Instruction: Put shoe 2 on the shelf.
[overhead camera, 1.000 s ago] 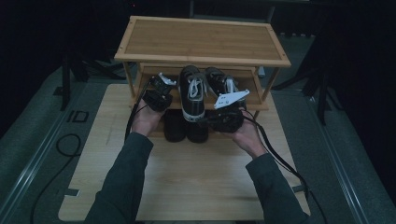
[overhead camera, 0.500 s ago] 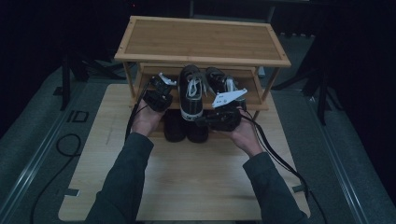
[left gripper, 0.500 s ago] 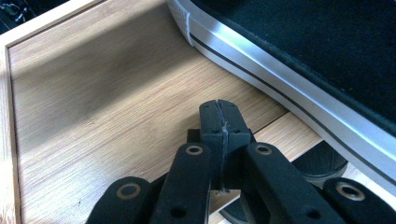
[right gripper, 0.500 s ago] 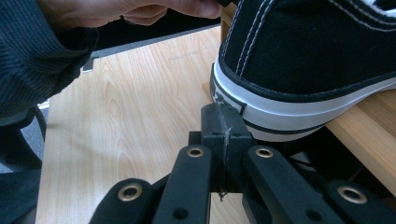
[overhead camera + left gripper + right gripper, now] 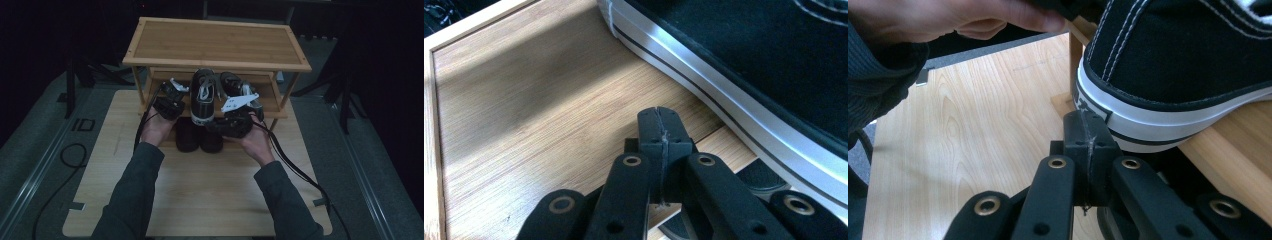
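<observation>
Centrally in the high view, a black sneaker (image 5: pixel 202 97) with white sole is seen resting on the middle shelf (image 5: pixel 270 102) of a wooden shoe rack (image 5: pixel 217 42), heel overhanging the front edge. The left tongs (image 5: pixel 167 102) are held just left of the sneaker, the right tongs (image 5: pixel 235 117) just right of it near the heel. In the left gripper view, the left tongs' jaws are pressed together on nothing, over the shelf board, with the sneaker's sole at upper right. In the right gripper view, the right tongs' jaws are likewise closed and empty, just beside the heel (image 5: pixel 1148 115). A second black shoe (image 5: pixel 237 87) lies on the shelf behind. Two dark shoes (image 5: pixel 199 140) stand on the bench (image 5: pixel 200 200) below.
</observation>
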`<state>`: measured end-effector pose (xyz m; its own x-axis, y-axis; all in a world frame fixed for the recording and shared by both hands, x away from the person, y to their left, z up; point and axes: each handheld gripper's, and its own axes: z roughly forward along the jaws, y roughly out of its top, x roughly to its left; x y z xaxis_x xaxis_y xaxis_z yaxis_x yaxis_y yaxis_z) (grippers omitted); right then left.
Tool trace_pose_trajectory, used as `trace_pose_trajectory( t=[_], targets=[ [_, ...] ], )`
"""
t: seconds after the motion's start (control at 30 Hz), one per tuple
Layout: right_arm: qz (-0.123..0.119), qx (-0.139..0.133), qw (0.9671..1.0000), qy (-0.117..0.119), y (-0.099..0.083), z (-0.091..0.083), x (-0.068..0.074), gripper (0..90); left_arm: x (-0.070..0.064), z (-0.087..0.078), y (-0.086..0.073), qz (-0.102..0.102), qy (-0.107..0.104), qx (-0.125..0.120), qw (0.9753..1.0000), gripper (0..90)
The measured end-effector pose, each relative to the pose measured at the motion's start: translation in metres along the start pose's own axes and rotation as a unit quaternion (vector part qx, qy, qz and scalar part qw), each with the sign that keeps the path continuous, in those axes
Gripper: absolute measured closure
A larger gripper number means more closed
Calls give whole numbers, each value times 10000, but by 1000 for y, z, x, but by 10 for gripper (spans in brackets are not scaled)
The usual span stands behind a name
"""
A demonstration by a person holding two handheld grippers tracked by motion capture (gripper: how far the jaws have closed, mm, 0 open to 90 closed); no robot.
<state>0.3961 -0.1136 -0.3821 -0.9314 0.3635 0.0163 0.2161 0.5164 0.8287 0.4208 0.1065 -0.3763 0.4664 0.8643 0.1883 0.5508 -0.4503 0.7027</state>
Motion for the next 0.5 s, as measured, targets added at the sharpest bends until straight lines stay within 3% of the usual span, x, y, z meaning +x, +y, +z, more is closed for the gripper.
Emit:
trace_pose_trajectory(
  t=[0.5],
  targets=[
    [-118, 122, 9997, -160, 4, 6, 1, 900, -1, 0, 0, -25, 10, -24, 10000, 900]
  ],
)
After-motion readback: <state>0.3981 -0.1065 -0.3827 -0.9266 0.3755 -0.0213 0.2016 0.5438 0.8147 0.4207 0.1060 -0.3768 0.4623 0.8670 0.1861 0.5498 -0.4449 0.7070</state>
